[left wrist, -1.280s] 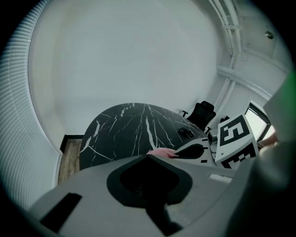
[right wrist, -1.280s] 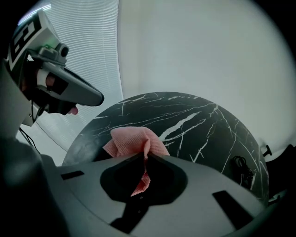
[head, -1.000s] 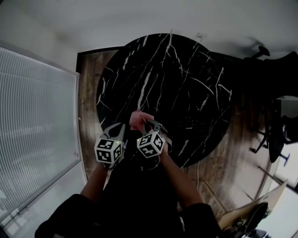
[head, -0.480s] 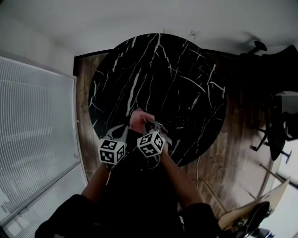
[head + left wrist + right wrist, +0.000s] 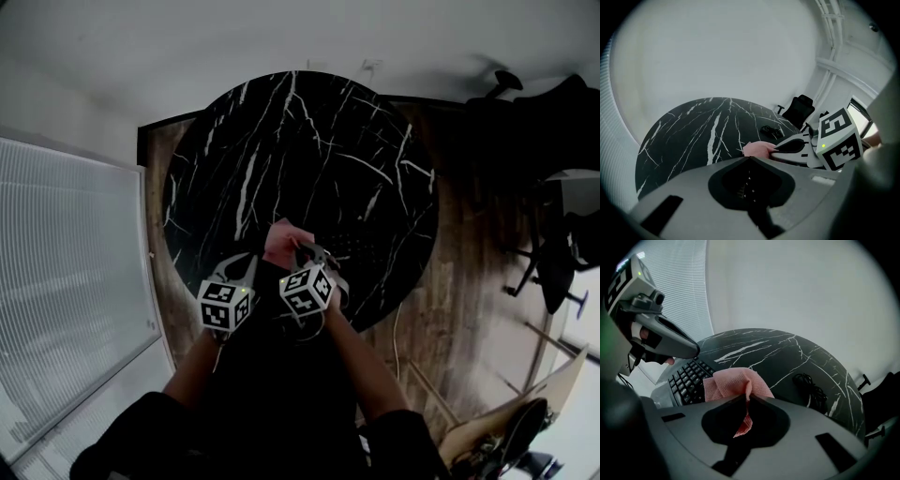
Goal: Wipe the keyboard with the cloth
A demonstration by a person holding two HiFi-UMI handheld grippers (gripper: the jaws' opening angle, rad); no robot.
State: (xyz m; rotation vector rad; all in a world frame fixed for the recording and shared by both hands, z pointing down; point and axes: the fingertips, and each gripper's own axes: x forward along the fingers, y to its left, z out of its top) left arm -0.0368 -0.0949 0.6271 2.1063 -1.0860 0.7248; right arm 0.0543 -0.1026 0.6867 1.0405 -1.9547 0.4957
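A pink cloth (image 5: 733, 383) is pinched in my right gripper (image 5: 743, 397), which is shut on it, a corner hanging down between the jaws. The cloth (image 5: 281, 242) sits at the near edge of the round black marble table (image 5: 281, 141). A black keyboard (image 5: 686, 378) lies just left of the cloth, partly hidden by the gripper body. My left gripper (image 5: 749, 158) has its jaws closed with nothing showing between them. It hovers over the keyboard's left part (image 5: 696, 350), close beside the right gripper (image 5: 787, 146). The cloth (image 5: 757, 149) peeks out ahead of it.
A coiled black cable (image 5: 811, 385) lies on the table to the right of the cloth. White window blinds (image 5: 66, 262) fill the left side. A black office chair (image 5: 553, 272) stands on the wood floor at the right.
Both grippers and the cloth stay where they were. Only the head view has shifted a little, so the table sits further left in the picture.
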